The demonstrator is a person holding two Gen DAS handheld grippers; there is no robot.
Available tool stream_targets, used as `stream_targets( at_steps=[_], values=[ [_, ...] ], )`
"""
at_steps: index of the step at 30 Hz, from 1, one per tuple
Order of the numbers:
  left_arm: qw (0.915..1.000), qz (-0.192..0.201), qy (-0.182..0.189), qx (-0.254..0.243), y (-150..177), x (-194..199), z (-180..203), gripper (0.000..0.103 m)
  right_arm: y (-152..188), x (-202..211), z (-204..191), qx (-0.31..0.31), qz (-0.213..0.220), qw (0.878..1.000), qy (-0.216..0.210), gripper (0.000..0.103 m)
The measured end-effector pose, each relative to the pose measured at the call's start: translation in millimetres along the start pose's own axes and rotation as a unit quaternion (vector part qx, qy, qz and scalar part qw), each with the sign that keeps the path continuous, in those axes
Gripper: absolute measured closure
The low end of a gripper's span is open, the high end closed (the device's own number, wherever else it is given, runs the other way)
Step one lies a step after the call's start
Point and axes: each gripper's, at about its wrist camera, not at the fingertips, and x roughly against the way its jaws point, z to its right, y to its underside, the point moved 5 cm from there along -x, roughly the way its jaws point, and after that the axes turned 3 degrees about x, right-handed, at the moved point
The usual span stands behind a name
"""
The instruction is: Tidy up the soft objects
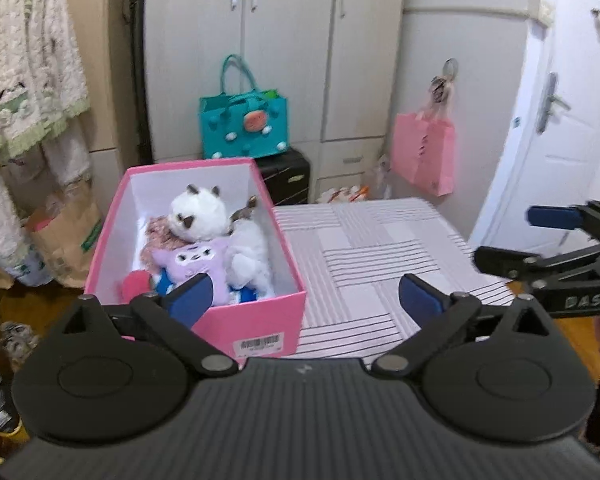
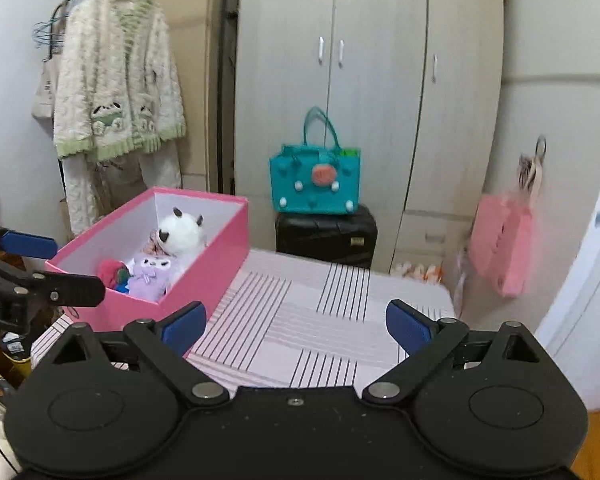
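Observation:
A pink box stands on the striped table, left of centre. Inside lie several soft toys: a white plush cat, a purple plush, a red plush and a pinkish knitted piece. My left gripper is open and empty, its left finger in front of the box's near corner. My right gripper is open over the bare cloth, right of the box. Each gripper shows at the edge of the other's view.
Behind the table a teal felt bag rests on a black case before a grey wardrobe. A pink bag hangs at right near a white door. A fluffy cardigan hangs at left.

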Motion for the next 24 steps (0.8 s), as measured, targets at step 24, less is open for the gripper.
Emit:
stream_targets(
  at_steps=[24],
  values=[
    [0.994, -0.013, -0.109, 0.006, 16.3, -2.3, 22.9, 0.0, 7.1, 23.8, 11.1, -0.025, 0.012, 0.996, 0.086, 0.001]
  ],
)
